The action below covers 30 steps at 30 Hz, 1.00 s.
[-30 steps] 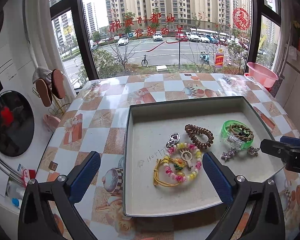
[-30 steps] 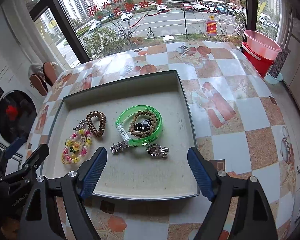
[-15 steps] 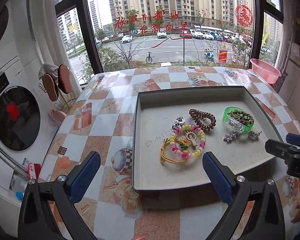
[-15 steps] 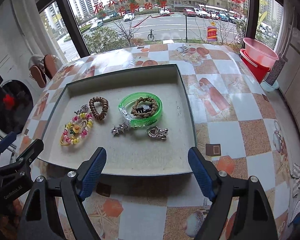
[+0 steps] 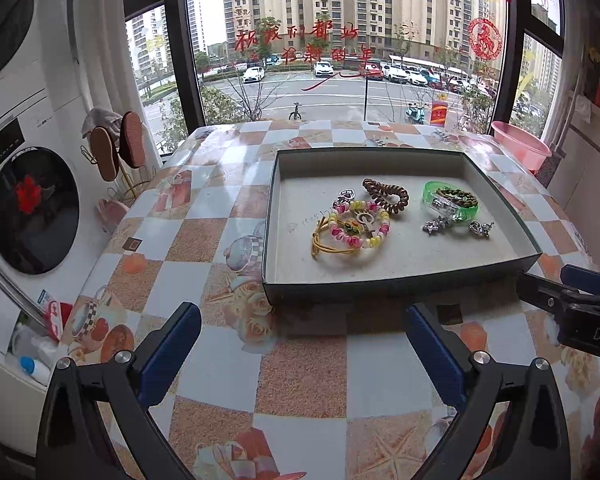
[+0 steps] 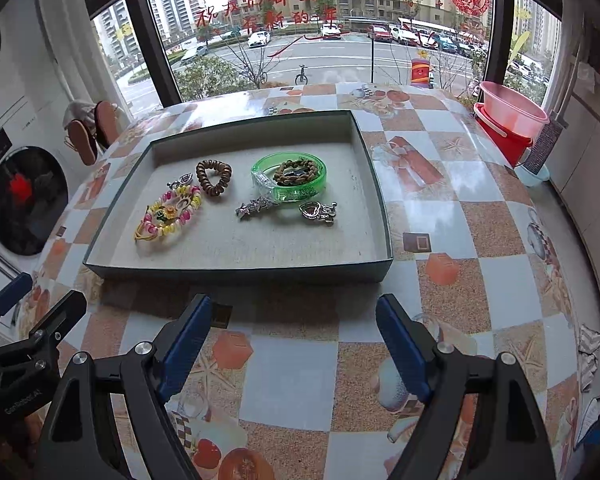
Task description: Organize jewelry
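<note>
hovering apart and empty over the tabletop (image 6: pixel 480 240): left claw (image 5: pixel 302 344), right claw (image 6: pixel 294 340). lying beyond both, inside the tray (image 6: pixel 240 272): green bangle (image 6: pixel 290 178), beaded bracelet (image 6: pixel 172 210), brown coil tie (image 6: pixel 214 174), silver charms (image 6: pixel 318 212).

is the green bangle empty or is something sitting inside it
Not empty. The green bangle lies flat in the tray, and a brown beaded bracelet sits inside its ring.

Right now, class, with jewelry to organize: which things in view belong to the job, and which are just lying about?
Belongs to the job:
tray
green bangle
brown spiral hair tie
beaded bracelet
silver charms

Just lying about:
pink basin
slippers
washing machine
</note>
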Motion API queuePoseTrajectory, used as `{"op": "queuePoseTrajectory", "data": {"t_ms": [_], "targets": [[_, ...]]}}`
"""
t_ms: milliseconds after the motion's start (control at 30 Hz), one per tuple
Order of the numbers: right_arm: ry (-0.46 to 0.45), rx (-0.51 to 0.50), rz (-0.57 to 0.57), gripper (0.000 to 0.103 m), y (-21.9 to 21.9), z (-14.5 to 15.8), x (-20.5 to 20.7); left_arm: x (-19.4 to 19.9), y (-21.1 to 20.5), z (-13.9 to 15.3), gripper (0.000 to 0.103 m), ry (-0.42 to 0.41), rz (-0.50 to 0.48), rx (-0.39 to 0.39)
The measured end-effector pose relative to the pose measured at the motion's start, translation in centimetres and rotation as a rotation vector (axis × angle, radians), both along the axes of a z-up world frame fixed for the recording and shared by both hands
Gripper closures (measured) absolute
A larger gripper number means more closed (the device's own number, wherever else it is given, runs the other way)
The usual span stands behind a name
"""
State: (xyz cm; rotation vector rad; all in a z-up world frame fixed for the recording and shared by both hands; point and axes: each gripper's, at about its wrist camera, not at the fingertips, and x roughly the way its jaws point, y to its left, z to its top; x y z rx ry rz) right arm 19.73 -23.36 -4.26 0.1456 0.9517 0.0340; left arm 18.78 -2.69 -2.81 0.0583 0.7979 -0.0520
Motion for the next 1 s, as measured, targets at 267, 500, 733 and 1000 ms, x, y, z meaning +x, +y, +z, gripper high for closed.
{"op": "queuePoseTrajectory", "data": {"t_ms": [267,500,733,1000], "targets": [[-0.003,-0.018,0.001,0.017,0.5,-0.6,-2.8,-2.4,0.5,-0.4,0.000,0.003,0.019,-0.018],[-0.017,-0.029,0.004,0.017,1.0,-0.6,-4.6,-4.2,0.5,-0.4,0.000,-0.009,0.027,-0.007],[-0.063,-0.033,-0.014,0.017,1.0,0.2,-6.3,-5.4,0.6,0.6,0.000,-0.046,0.031,-0.017],[-0.136,-0.052,-0.057,0.017,0.4,1.9,-8.5,-6.9,0.8,1.7,0.000,-0.091,0.033,-0.019]]}}
